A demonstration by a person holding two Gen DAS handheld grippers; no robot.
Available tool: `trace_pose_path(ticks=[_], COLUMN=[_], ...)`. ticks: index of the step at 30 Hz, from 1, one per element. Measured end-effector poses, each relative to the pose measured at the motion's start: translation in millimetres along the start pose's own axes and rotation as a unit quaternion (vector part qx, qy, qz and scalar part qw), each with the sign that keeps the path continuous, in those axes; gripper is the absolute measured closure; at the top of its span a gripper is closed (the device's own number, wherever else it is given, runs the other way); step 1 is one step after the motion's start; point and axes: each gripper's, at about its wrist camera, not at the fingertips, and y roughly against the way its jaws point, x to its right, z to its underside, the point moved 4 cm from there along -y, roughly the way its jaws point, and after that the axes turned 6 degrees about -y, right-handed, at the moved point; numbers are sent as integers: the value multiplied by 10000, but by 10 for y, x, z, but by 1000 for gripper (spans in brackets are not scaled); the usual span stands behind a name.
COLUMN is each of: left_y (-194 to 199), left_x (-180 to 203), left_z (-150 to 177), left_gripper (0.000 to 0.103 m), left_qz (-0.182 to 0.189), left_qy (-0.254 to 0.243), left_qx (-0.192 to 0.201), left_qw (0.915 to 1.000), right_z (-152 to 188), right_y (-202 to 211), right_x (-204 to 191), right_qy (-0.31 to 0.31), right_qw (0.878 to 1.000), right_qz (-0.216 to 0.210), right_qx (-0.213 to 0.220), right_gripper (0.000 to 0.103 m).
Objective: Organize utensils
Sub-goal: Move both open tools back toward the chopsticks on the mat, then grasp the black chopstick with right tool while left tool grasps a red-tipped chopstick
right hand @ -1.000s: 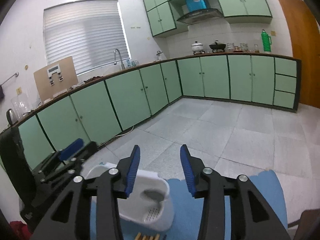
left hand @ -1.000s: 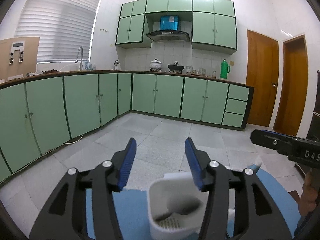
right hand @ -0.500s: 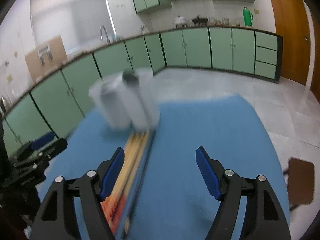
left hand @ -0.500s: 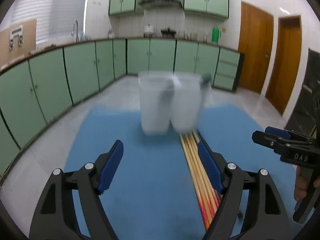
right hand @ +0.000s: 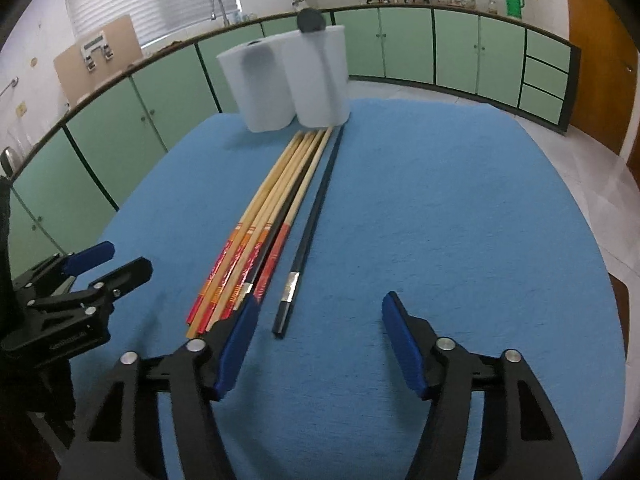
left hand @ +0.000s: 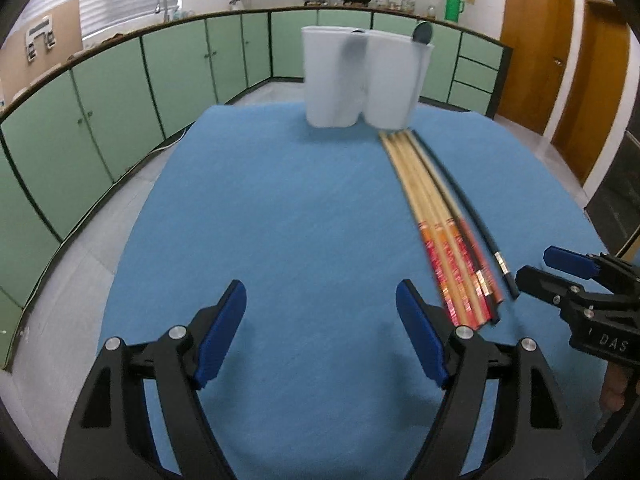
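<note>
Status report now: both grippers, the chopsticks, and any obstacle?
Left gripper open, empty. Right gripper jaws closing, nothing between them. Chopsticks flat on blue mat, tips toward white holder. Nothing in the way.

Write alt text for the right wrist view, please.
Chopsticks lie in a row on a blue table, reaching to a white two-part holder. The right gripper, closing on nothing, hovers near their ends; the left gripper is alongside.

Both wrist cameras are looking steeply down, close over the blue table, facing the white holder; both are sharing the chopsticks before it.
</note>
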Motion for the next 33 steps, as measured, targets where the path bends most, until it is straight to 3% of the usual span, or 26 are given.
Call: trace_pose_path(ticks=[6, 8, 10, 16, 21, 33], left_y=[5, -7, 10, 19, -45, -133], left_x=[-45, -8, 133, 346, 468, 525], left_z=[53, 68, 103, 149, 220, 138], left_gripper=[28, 28, 28, 27, 27, 26], left_qz=[82, 161, 230, 443, 389, 379], left_qy=[6, -50, -91, -310, -517, -403], left_qx=[-70, -99, -124, -199, -400, -394], left_qw=[9999, 9998, 9996, 9983, 9971, 9977], right_z=[66, 90, 121, 107, 114, 134], right_y=[-101, -95, -81, -59, 14, 66], right_x=[-131, -155, -164, -67, 148, 304], right_qy=[363, 437, 509, 383, 141, 130], right_qw=[9988, 9986, 9984, 9990, 9996, 9998], right_qz=[319, 308, 248, 225, 233, 137], right_qx=[-49, -44, -76, -83, -68, -29], right_gripper=[60, 81, 93, 95, 96, 95])
